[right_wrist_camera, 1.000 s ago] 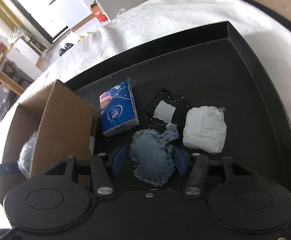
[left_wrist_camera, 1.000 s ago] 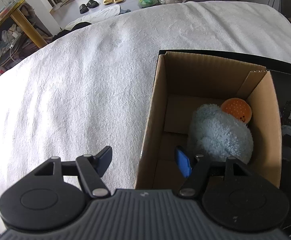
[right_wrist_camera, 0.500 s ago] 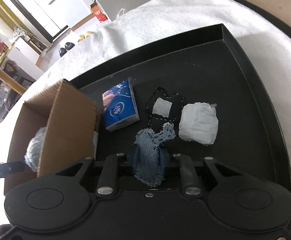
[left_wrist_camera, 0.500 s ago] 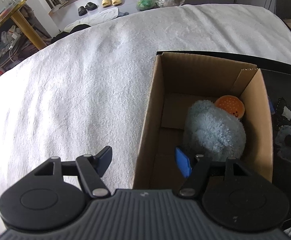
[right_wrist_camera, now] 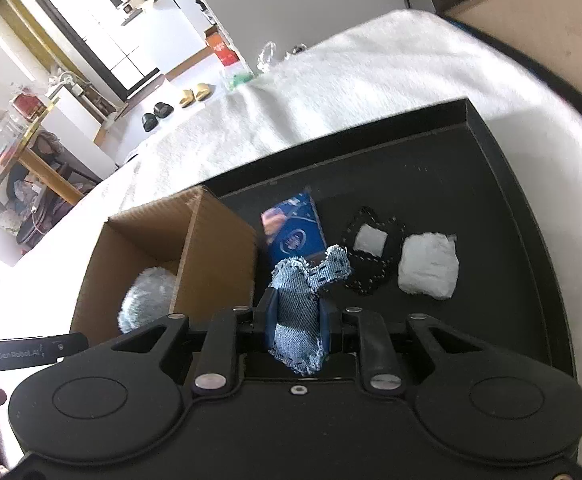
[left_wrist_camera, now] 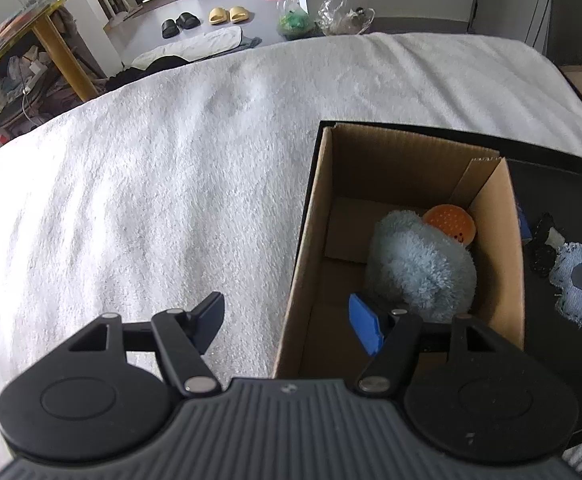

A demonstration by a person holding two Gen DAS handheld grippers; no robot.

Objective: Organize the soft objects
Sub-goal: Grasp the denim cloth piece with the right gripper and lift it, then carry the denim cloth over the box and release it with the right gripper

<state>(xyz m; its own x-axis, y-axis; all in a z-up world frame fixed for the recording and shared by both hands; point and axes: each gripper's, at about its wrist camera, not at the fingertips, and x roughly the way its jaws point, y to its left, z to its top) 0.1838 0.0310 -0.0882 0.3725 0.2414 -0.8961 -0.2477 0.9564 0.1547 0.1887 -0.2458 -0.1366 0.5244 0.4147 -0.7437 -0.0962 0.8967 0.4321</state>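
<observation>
The small stuffed pouch of frayed blue denim [right_wrist_camera: 297, 312] looks light, limp and padded; it gives wherever it is pinched and droops beyond the hold, so it should carry without risk of breakage, though a thin bite on a frayed edge could slip. The thick padded middle is the best place to take it, and that is where the right tool [right_wrist_camera: 295, 322] has it: its jaws are drawn fully together on the pouch, whose lobed upper end flops out above them, in the lower middle of the right wrist view.

The pouch hangs clear of the black plastic tray [right_wrist_camera: 503, 184], just right of the open brown cardboard box [right_wrist_camera: 215, 252]. The left tool [left_wrist_camera: 287, 320] stands about halfway open with nothing between its jaws, astride the box's left wall in the lower middle of its frame. Inside the box lie a fluffy pale blue plush [left_wrist_camera: 423, 264] and an orange dotted toy [left_wrist_camera: 451, 224].

A second earlier the right tool's jaws stood apart around the pouch, which lay flat on the tray; now it is squeezed narrow and lifted, and the tray looks farther below. A blue tissue packet [right_wrist_camera: 293, 232], a black stitched patch with a white square [right_wrist_camera: 371, 248] and a white padded square [right_wrist_camera: 429, 266] lie where they were. The left tool's opening is unchanged.
</observation>
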